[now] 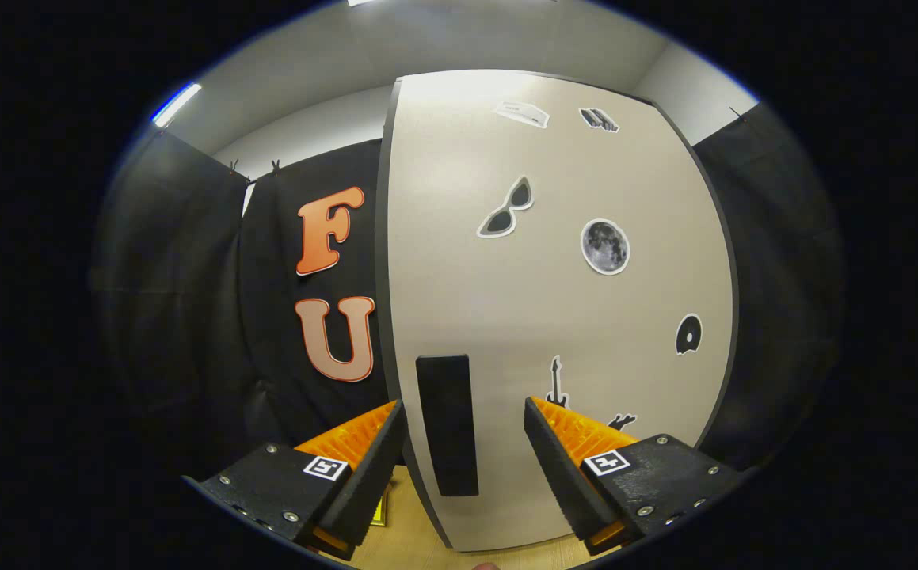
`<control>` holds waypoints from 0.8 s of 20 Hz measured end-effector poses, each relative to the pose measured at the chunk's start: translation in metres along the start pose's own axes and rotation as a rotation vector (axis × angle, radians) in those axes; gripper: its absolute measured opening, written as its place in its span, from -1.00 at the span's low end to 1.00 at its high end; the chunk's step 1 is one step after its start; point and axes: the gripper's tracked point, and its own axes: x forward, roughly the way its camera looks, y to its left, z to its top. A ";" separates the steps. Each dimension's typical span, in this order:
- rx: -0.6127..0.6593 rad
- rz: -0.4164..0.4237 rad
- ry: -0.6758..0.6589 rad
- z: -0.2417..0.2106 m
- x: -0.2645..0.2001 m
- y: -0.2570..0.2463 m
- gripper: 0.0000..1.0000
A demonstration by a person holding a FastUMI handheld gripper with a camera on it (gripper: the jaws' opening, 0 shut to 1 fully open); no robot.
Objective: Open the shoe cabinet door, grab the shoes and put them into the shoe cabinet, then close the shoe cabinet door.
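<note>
Approaching the shoe cabinet door (554,317) with the claw (465,431) spread wide and holding nothing. The door's dark vertical handle (447,423) is sitting between the two fingers, neither finger touching it as far as can be judged; the left fingertip is lying just past the door's left edge, the right one over the pale door face. The door is looking flush and shut, its panel carrying stickers: sunglasses (508,208), a moon (605,246), a disc (688,334), a guitar (557,381). Wood-toned floor (395,546) is showing below the door's lower edge, between the fingers.

Progress, judged: step one, opening the door, is only being lined up; the handle is not yet gripped. Everything else is remaining to be done: pulling the door open, fetching the shoes, placing them inside, closing the door. The whereabouts of the shoes cannot be told from this moment.

Next move is likely calling for closing the fingers onto the handle, then pulling along the door's arc.
</note>
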 end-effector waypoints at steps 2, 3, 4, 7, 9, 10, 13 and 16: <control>-0.004 -0.002 -0.011 0.007 -0.016 -0.006 0.86; -0.011 -0.007 -0.015 0.010 -0.024 -0.010 0.86; -0.019 -0.013 -0.014 0.012 -0.033 -0.014 0.86; -0.035 -0.025 -0.003 0.017 -0.064 -0.030 0.87; -0.041 -0.028 -0.007 0.021 -0.084 -0.041 0.88; -0.041 -0.029 -0.010 0.023 -0.094 -0.046 0.88; -0.040 -0.026 -0.001 0.025 -0.124 -0.061 0.87; -0.030 -0.027 0.003 0.031 -0.158 -0.083 0.87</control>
